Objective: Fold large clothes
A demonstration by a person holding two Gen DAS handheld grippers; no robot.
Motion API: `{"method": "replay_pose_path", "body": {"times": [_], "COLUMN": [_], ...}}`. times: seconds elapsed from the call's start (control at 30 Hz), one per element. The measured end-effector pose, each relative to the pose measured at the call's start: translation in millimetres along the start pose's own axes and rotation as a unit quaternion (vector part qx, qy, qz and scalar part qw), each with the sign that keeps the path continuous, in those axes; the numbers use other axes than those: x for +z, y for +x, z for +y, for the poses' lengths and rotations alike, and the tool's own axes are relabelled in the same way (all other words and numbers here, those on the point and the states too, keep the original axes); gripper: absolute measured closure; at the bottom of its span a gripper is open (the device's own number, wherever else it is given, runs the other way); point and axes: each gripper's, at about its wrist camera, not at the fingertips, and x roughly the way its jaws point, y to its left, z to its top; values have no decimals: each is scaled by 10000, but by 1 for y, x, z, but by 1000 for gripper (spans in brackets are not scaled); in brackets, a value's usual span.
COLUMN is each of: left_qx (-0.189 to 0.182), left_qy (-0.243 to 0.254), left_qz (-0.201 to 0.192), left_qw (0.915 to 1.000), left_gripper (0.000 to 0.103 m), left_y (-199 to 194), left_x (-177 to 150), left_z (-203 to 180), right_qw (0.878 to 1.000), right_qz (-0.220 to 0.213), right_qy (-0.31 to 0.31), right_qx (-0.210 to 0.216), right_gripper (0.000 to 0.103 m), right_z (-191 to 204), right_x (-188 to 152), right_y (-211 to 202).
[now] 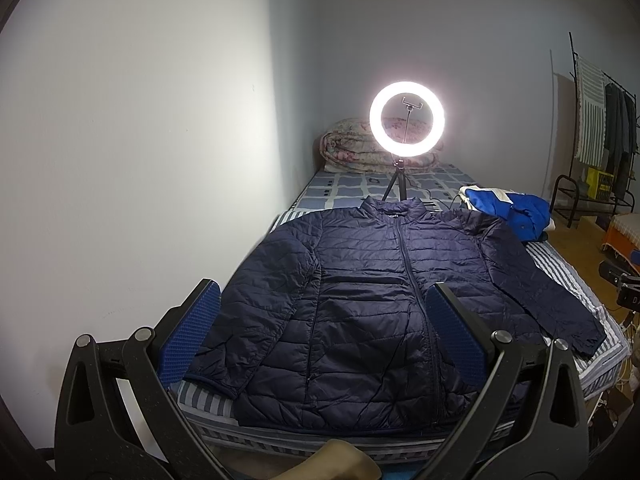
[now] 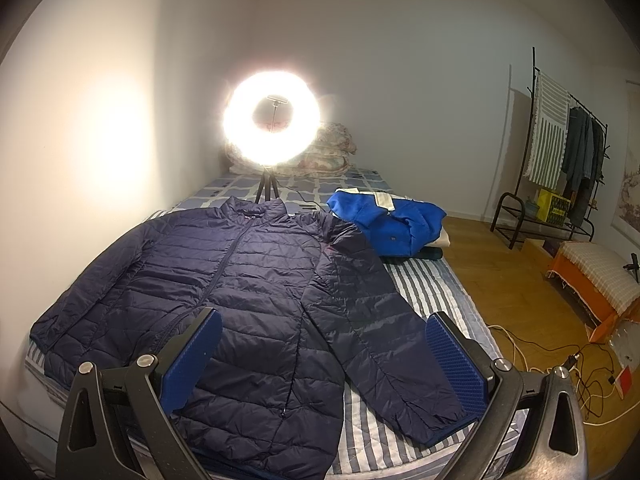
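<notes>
A navy quilted puffer jacket (image 1: pixel 372 300) lies flat and zipped on the striped bed, collar toward the far end, sleeves spread to both sides. It also shows in the right wrist view (image 2: pixel 248 292). My left gripper (image 1: pixel 324 296) is open and empty, held above the jacket's lower front. My right gripper (image 2: pixel 326 320) is open and empty, held above the jacket's right sleeve (image 2: pixel 380 320) and hem. Neither gripper touches the cloth.
A lit ring light on a tripod (image 1: pixel 406 120) stands on the bed beyond the collar. A blue and white garment pile (image 2: pixel 388 220) lies at the bed's right. A rolled quilt (image 1: pixel 352 148) sits at the head. A wall runs along the left; a clothes rack (image 2: pixel 560 160), stool and floor cables are right.
</notes>
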Motion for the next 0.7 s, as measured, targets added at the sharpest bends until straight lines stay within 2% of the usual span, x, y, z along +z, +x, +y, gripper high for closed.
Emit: {"method": "replay_pose_path", "body": {"times": [0.7], "left_qx": [-4], "left_qy": [9], "left_qz": [1], "left_qw": [10000], "left_gripper": [0], "left_y": [0], "left_x": [0], "left_z": [-1], "right_qw": [10000], "right_qz": [17], "right_qy": [-1], "right_qx": [41], "right_gripper": [0], "right_z": [7], "right_x": [0], "right_y": [2]}}
